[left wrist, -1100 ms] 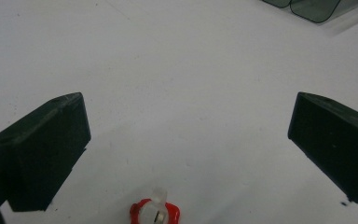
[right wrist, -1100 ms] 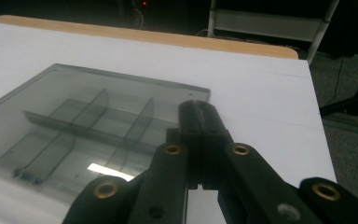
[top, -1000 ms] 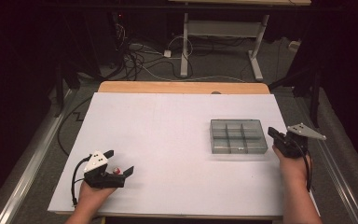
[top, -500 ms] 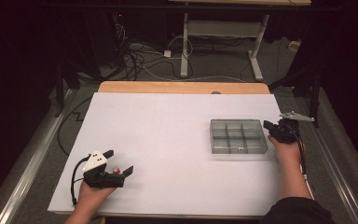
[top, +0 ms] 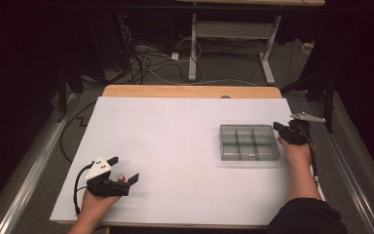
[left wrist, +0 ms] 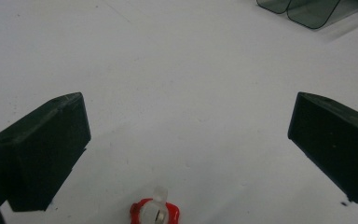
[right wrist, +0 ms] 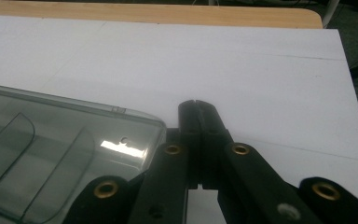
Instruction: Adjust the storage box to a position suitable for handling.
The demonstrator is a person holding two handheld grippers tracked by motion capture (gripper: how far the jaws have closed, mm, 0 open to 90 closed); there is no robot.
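Your right gripper [top: 278,127] has its jaws pressed together with nothing between them; in the right gripper view the two black jaws meet in one thin seam, just beside the near corner of the clear compartment box [right wrist: 51,154]. Whether a jaw touches the box wall there is hard to make out, since your own gripper covers that corner. In the high view the same gripper sits at the right end of the box [top: 248,142], with your hand [top: 297,153] behind it and the grey plate sticking out past the table edge.

Your left gripper [top: 126,170] lies well apart from the box, toward the near left corner of the table, jaws spread wide and holding nothing. Between them, close to the gripper body, sits a small red and white piece [left wrist: 154,213]; the bottom edge of the left gripper view cuts it off, so its shape stays unclear. The box's far corner shows cut off at the top of that view.

The box's compartments look empty apart from a bright glint, though the tinted plastic makes that uncertain.

The box stands on a white sheet [top: 175,146] covering the table, with a strip of bare wood [top: 190,91] beyond it. Past that the room is dark: tangled cables [top: 141,58] on the floor and white desk legs [top: 193,44].
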